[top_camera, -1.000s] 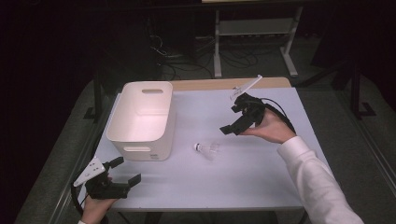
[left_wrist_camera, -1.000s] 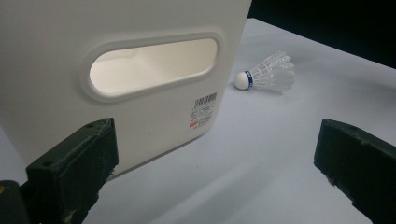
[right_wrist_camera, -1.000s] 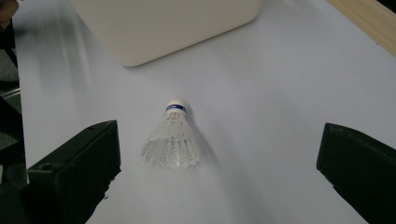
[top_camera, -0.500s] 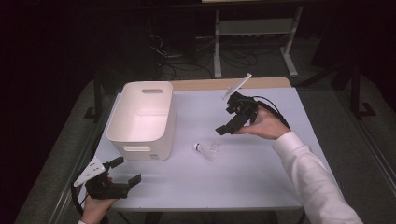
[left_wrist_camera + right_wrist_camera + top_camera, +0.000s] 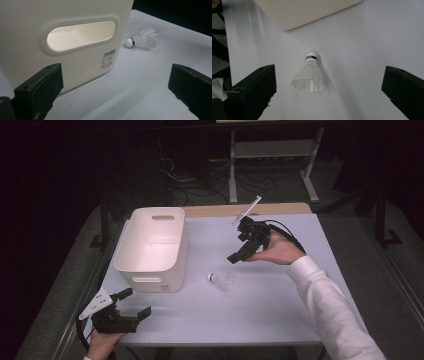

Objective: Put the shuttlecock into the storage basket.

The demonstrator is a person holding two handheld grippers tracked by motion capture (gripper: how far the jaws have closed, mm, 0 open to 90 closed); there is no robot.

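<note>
Fingers (image 5: pixel 329 95) wide, white shuttlecock (image 5: pixel 310 75) between

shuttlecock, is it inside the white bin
No, the shuttlecock lies on the table beside the white bin.

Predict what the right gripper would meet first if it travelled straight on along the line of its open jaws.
Most likely the shuttlecock, lying on its side on the table between the open jaws of the right gripper. Depth is uncertain; the gripper looks raised above it.

The room is dark. A pale table (image 5: pixel 280 320) stands on grey floor (image 5: pixel 60 285). Behind it, a white metal stand (image 5: pixel 272 155) and loose cables (image 5: pixel 197 177).
</note>
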